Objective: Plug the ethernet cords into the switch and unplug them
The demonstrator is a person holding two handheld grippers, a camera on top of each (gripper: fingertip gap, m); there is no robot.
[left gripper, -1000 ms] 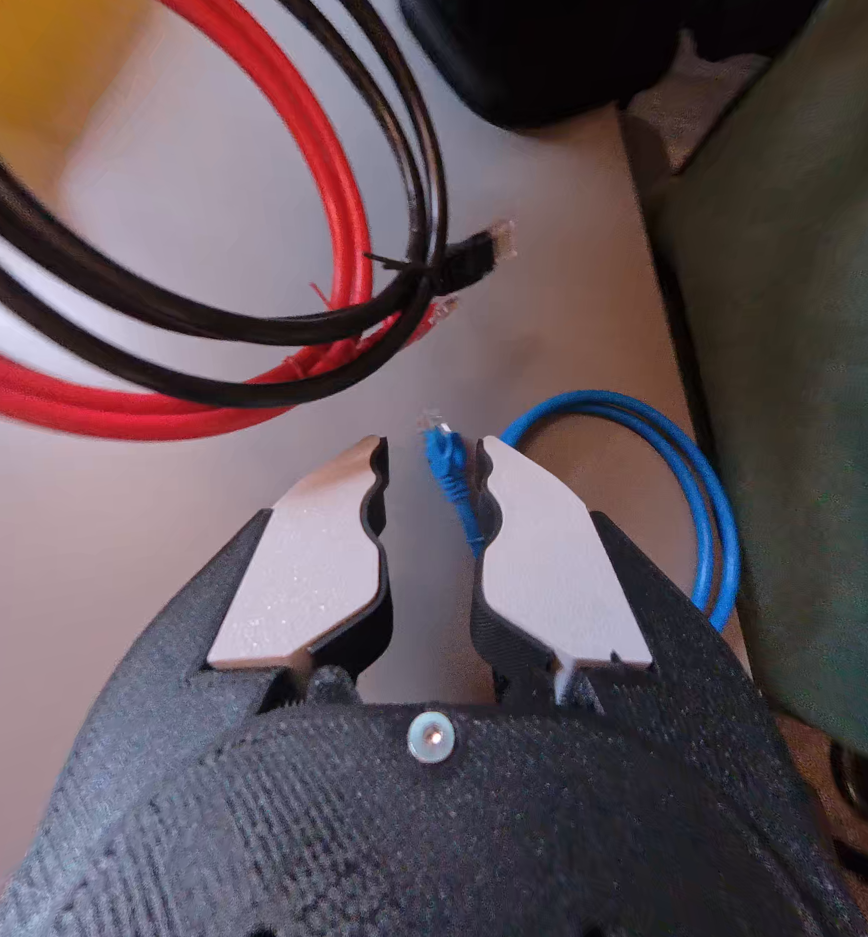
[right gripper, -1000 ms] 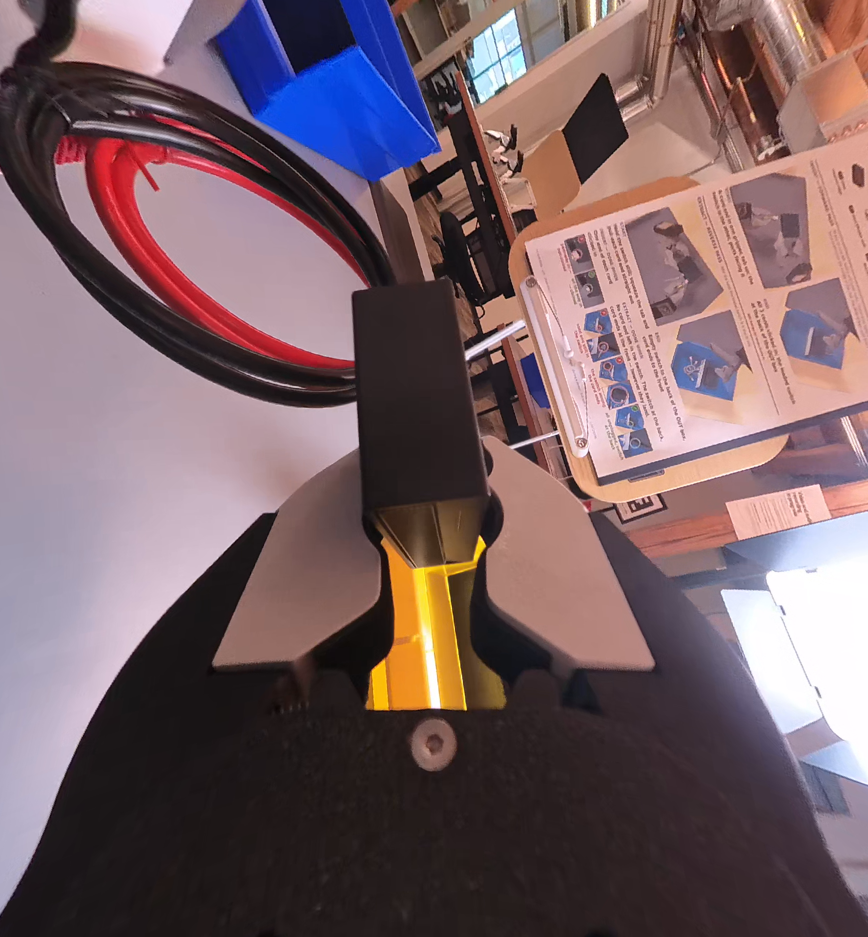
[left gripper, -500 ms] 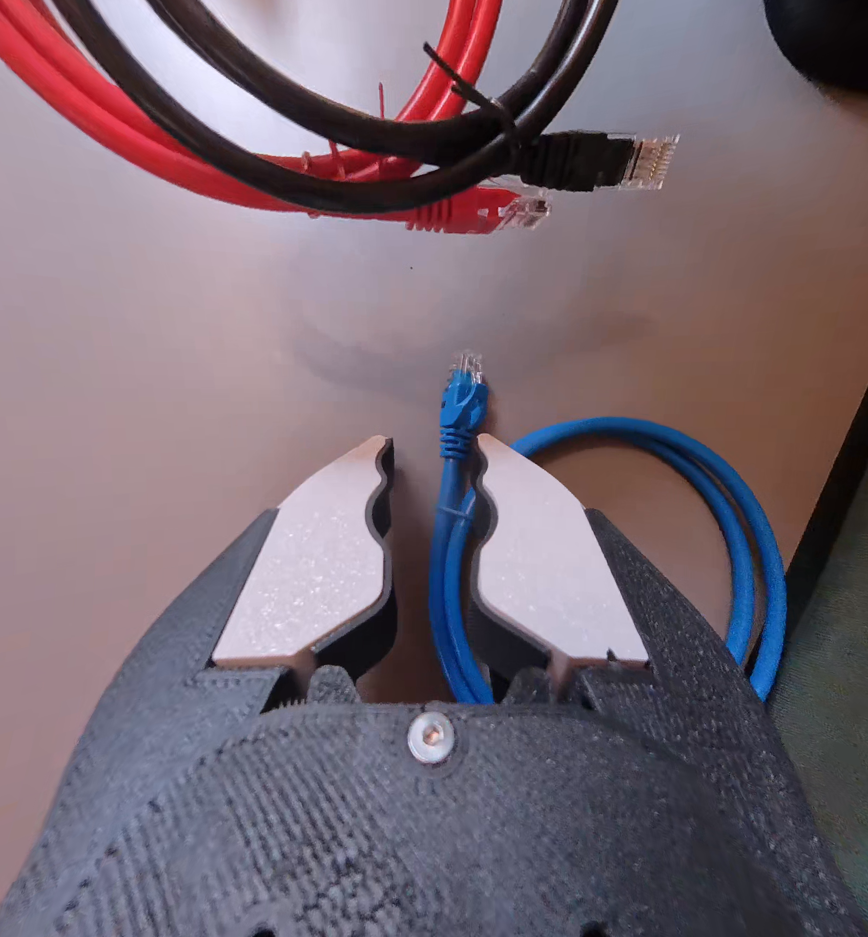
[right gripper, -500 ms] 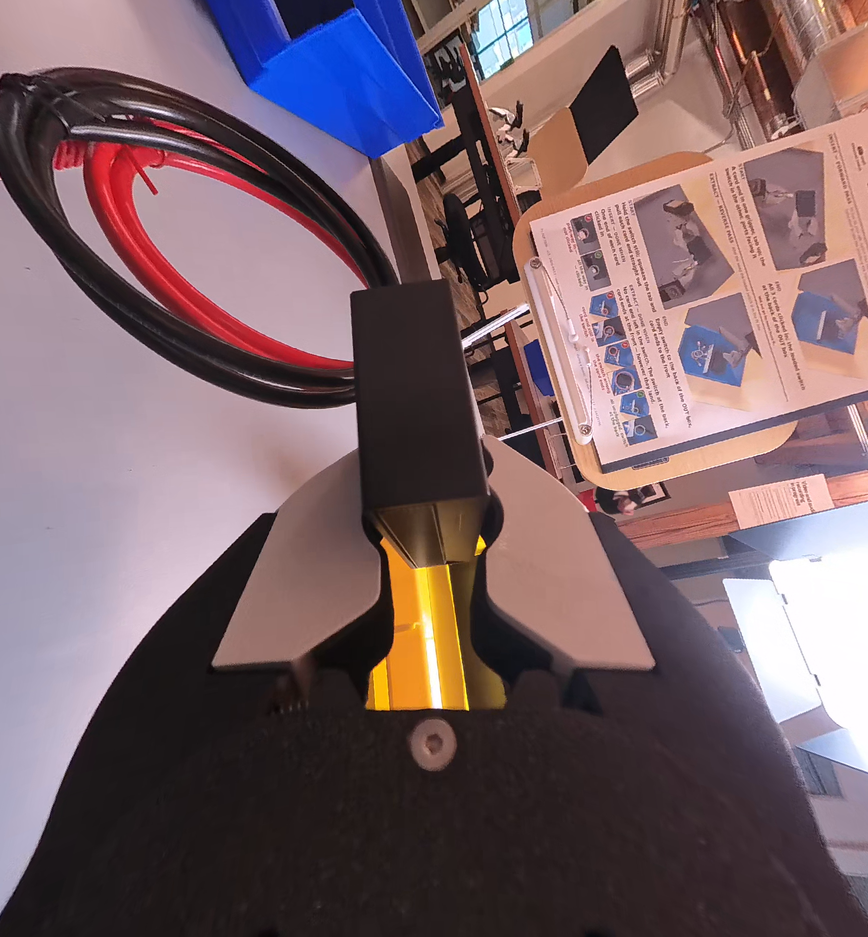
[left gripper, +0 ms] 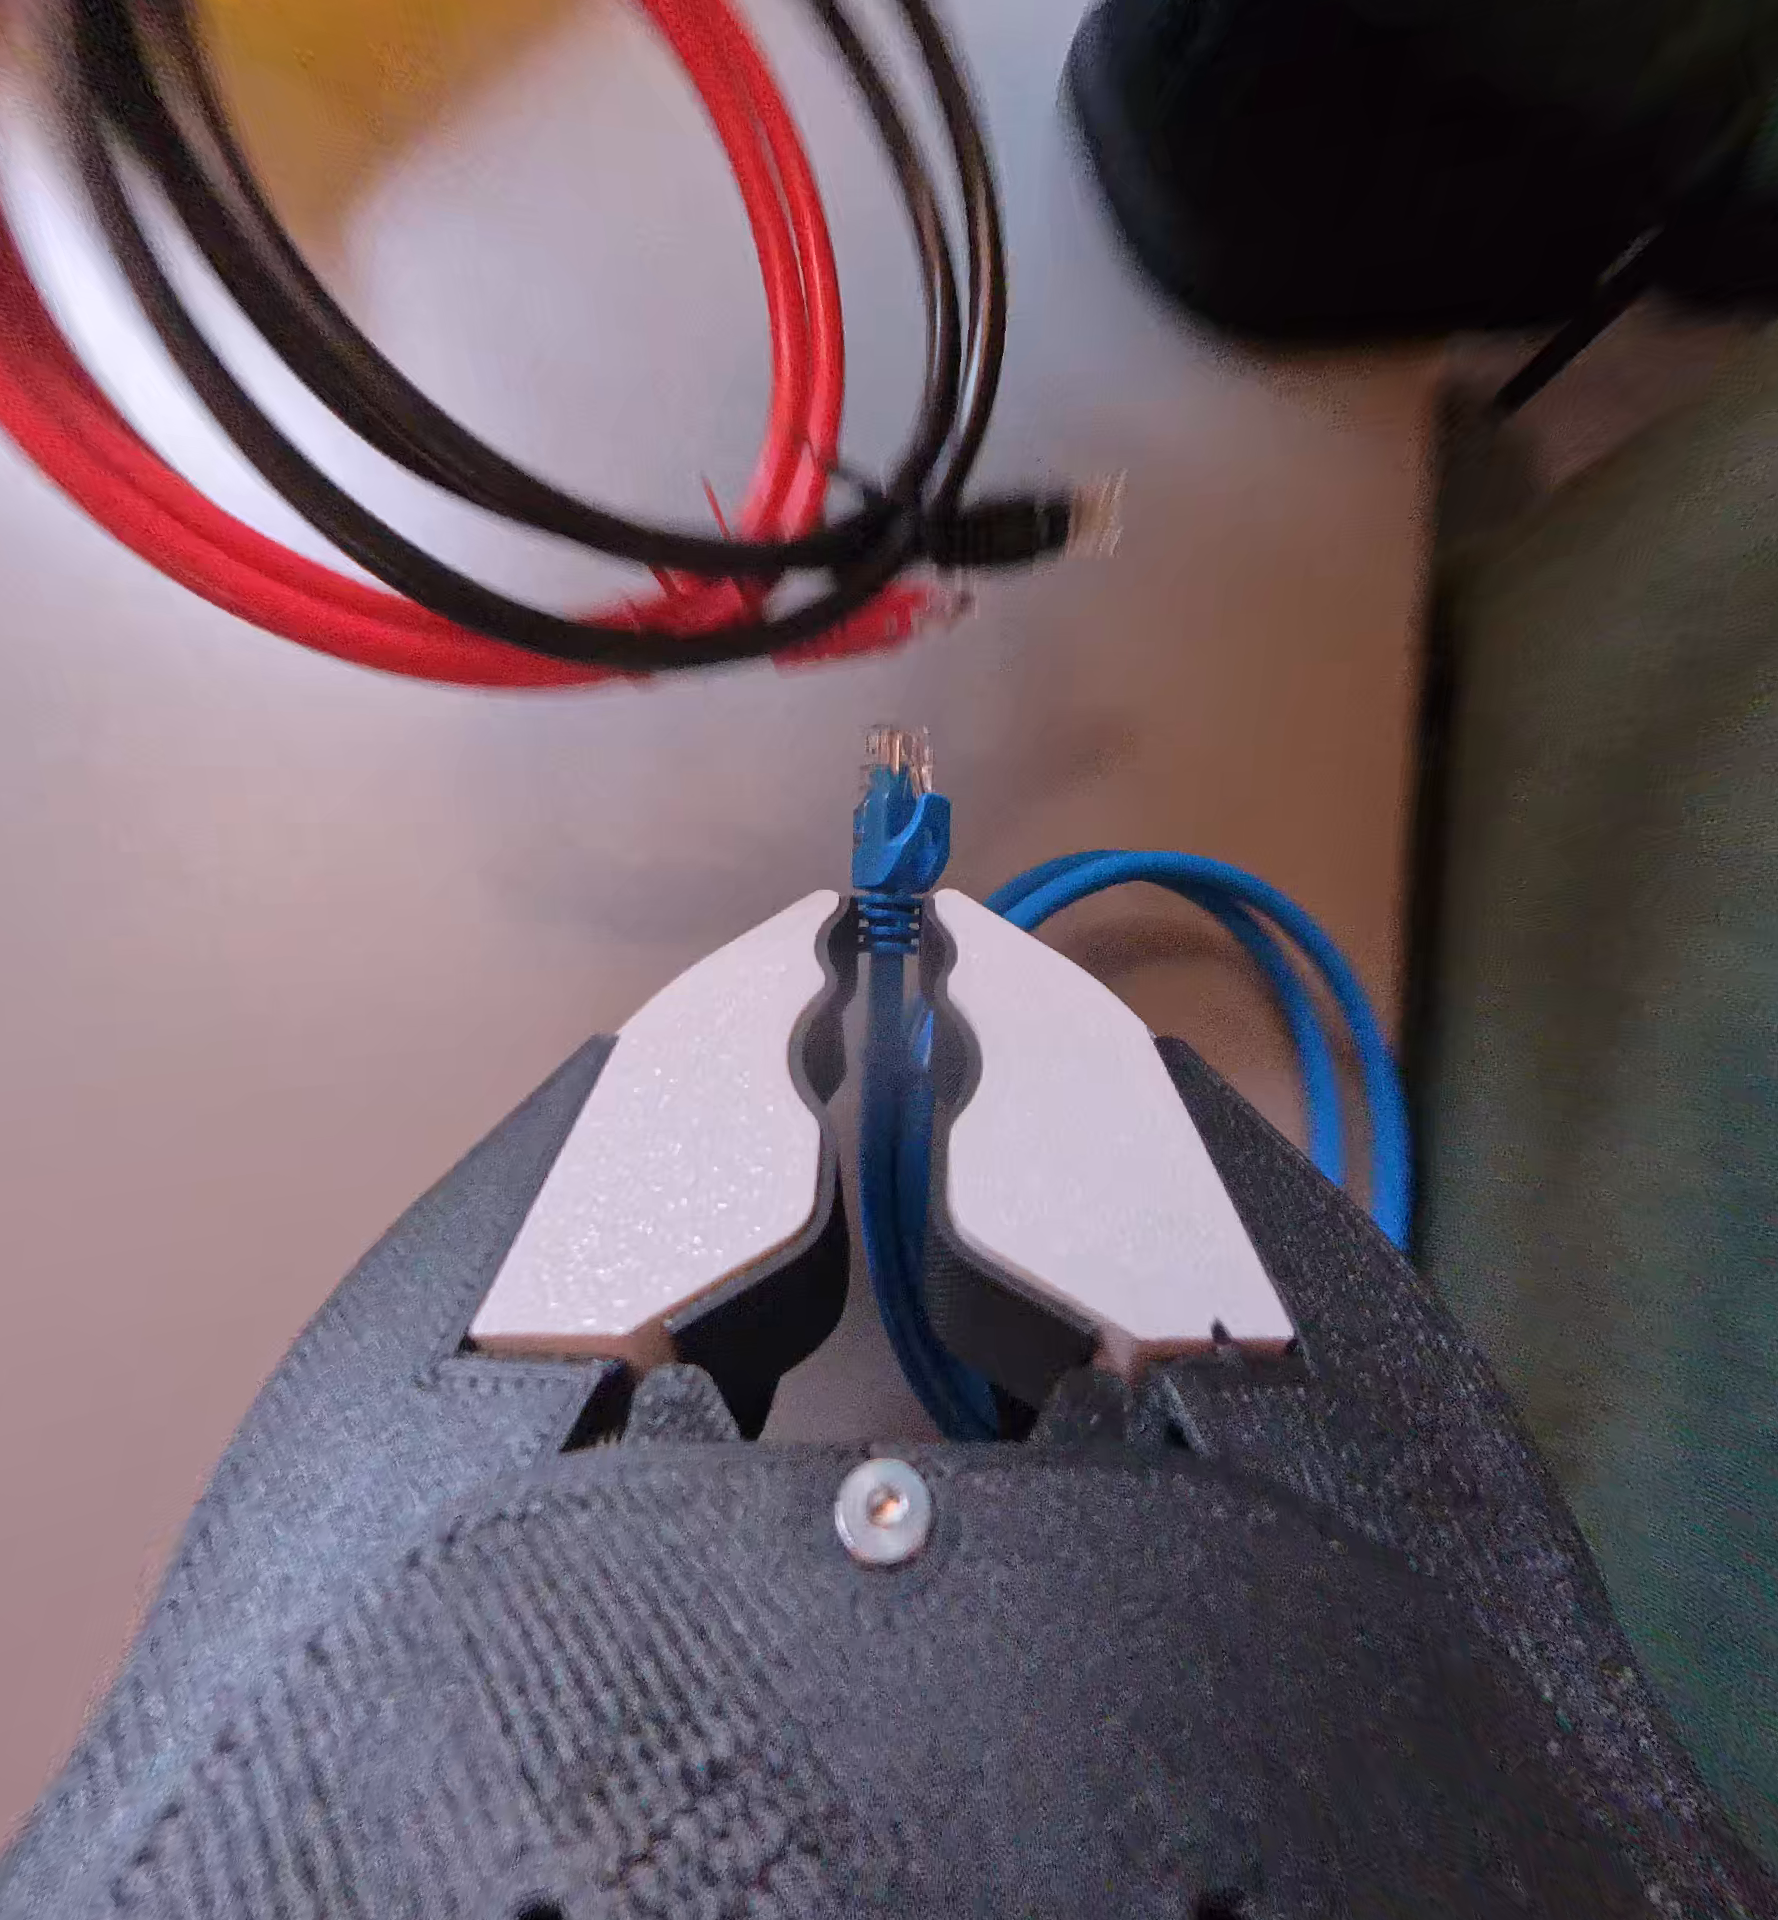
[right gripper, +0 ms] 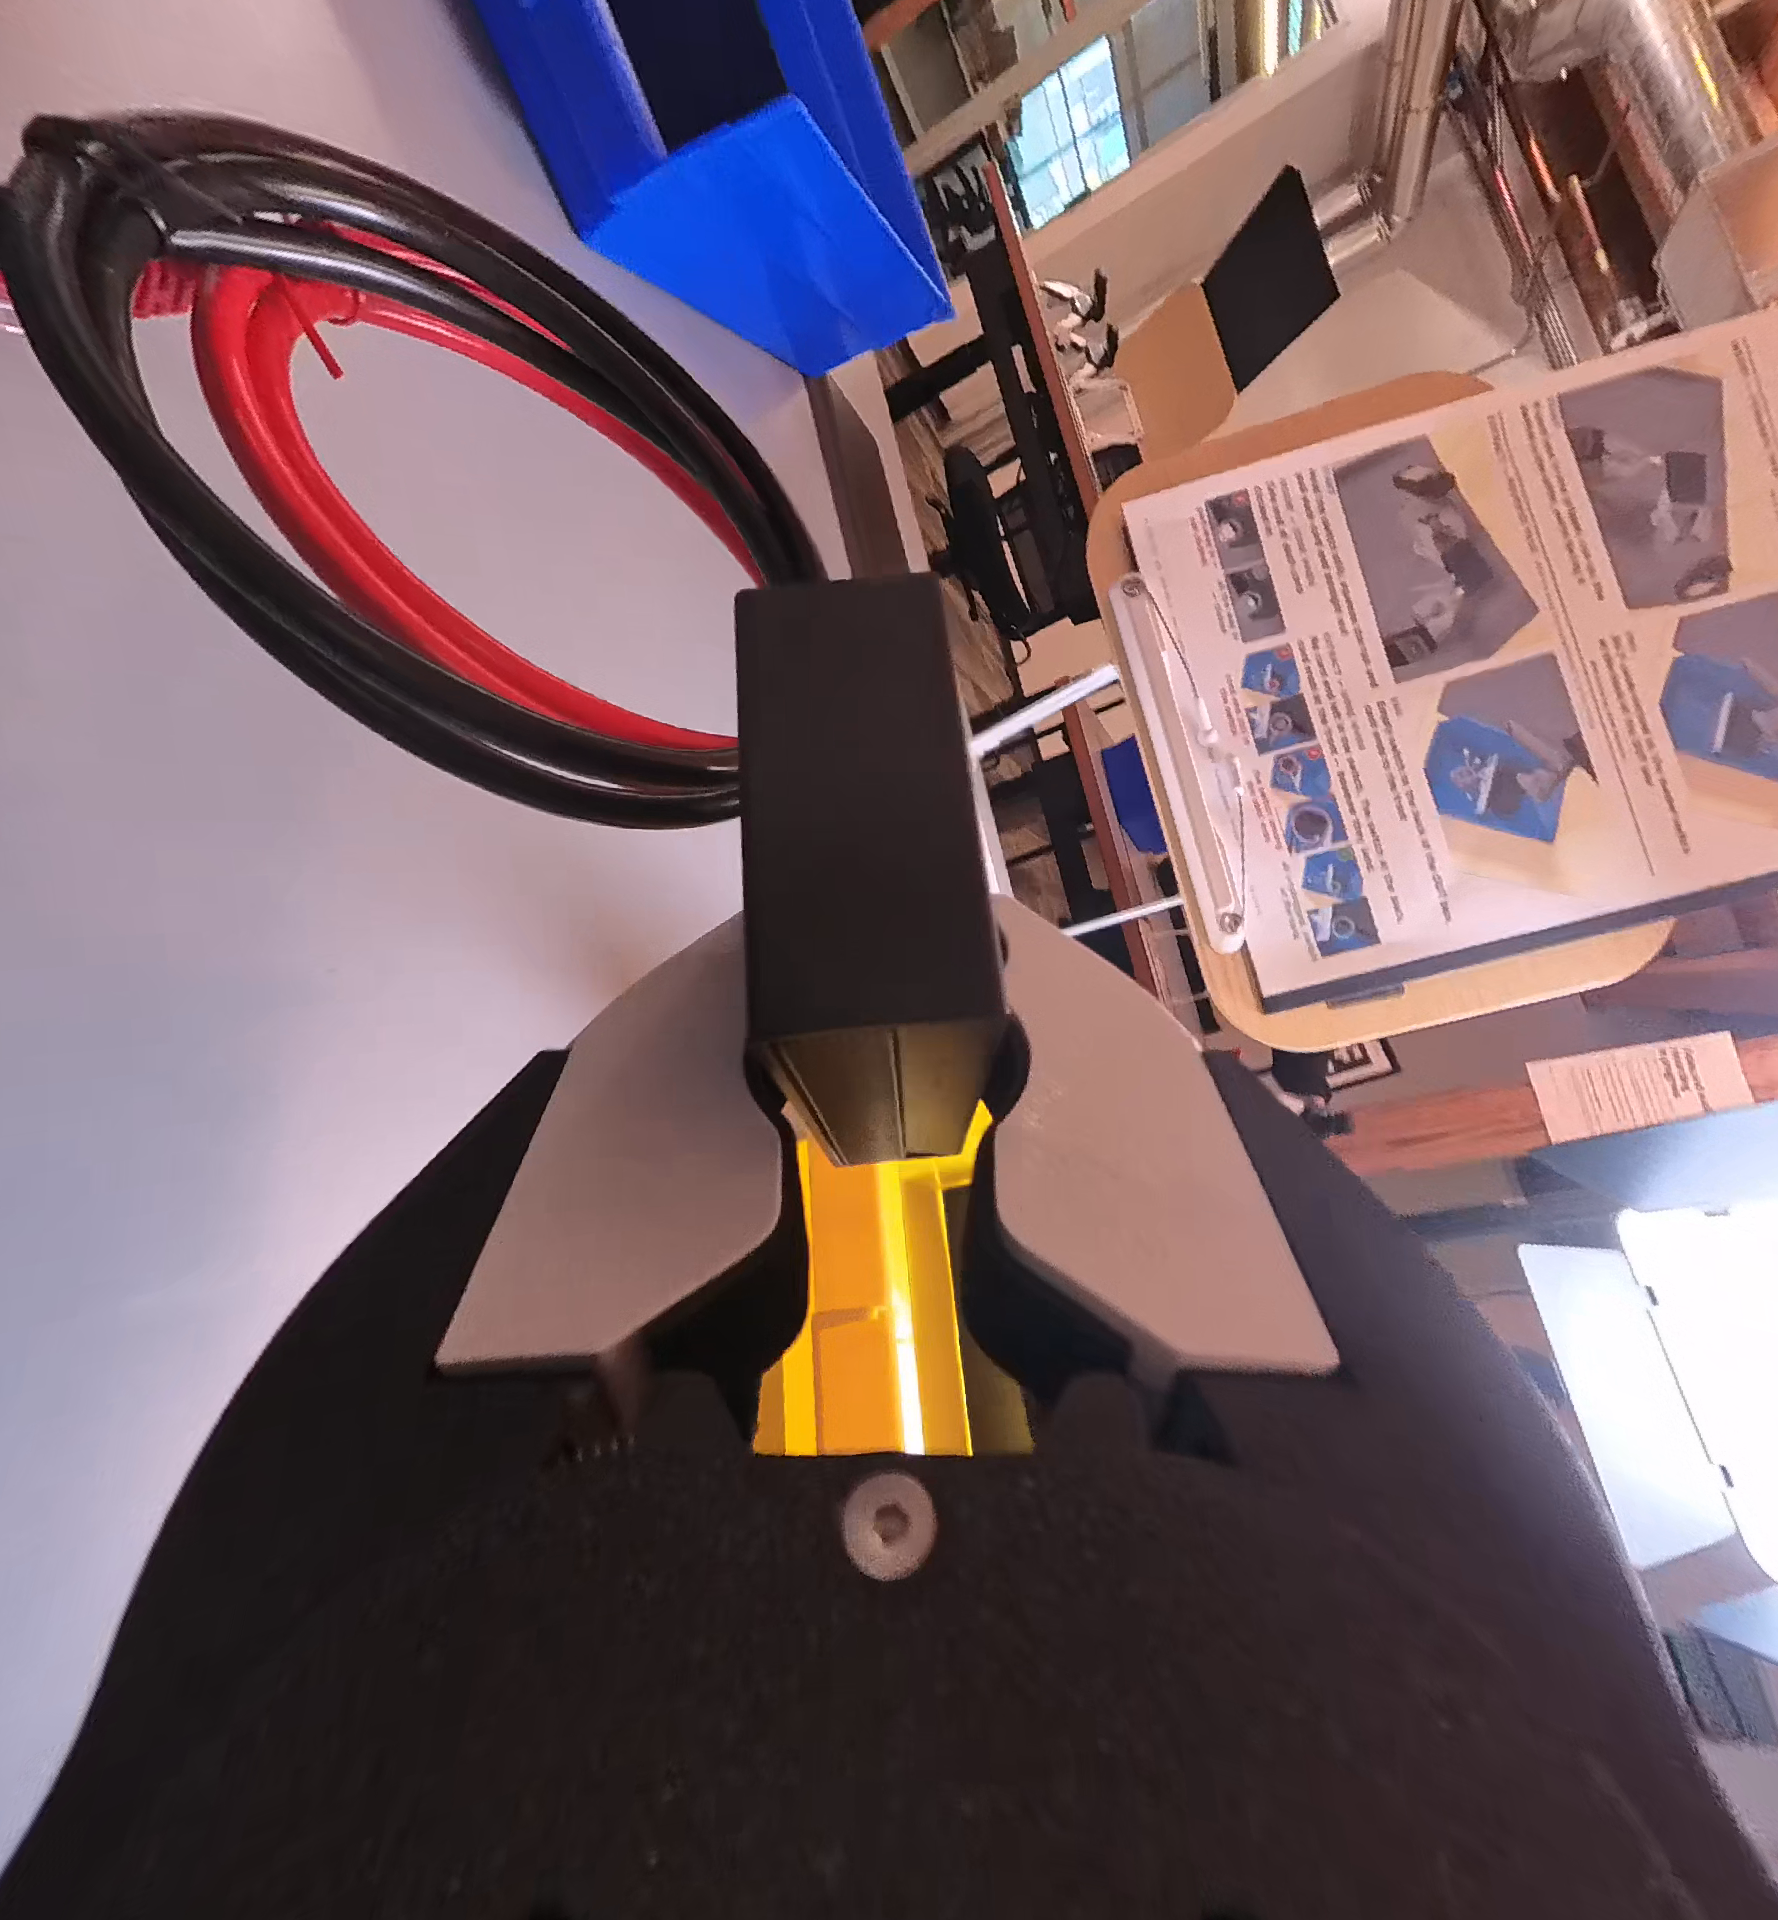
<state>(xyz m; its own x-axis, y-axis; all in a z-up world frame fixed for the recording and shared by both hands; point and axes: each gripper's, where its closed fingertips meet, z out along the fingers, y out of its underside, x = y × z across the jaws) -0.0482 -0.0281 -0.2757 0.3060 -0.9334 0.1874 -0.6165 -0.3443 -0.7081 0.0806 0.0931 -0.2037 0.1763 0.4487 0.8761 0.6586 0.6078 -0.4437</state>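
Note:
My left gripper (left gripper: 887, 920) is shut on the blue ethernet cord (left gripper: 1311, 997), just behind its plug (left gripper: 900, 831), which sticks out past the fingertips. The rest of the blue cord loops to the right. A red cord (left gripper: 241, 582) and a black cord (left gripper: 428, 457) lie coiled together on the white table beyond, their plugs (left gripper: 1010, 530) pointing right. My right gripper (right gripper: 869, 1023) is shut on the switch (right gripper: 854, 800), a black box held on end. A yellow thing (right gripper: 864, 1309) shows below it between the fingers. The red cord (right gripper: 365, 540) and the black cord (right gripper: 272, 582) lie behind the switch.
A blue bin (right gripper: 750, 177) stands at the far table edge. A clipboard with a printed sheet (right gripper: 1487, 707) stands to the right, off the table. In the left wrist view a dark round thing (left gripper: 1384, 156) and a green surface (left gripper: 1643, 935) lie to the right.
My left gripper closed on the blue cord behind its plug and lifted it. The view swung, so the red and black cords shifted. The right gripper still holds the switch, slightly shifted.

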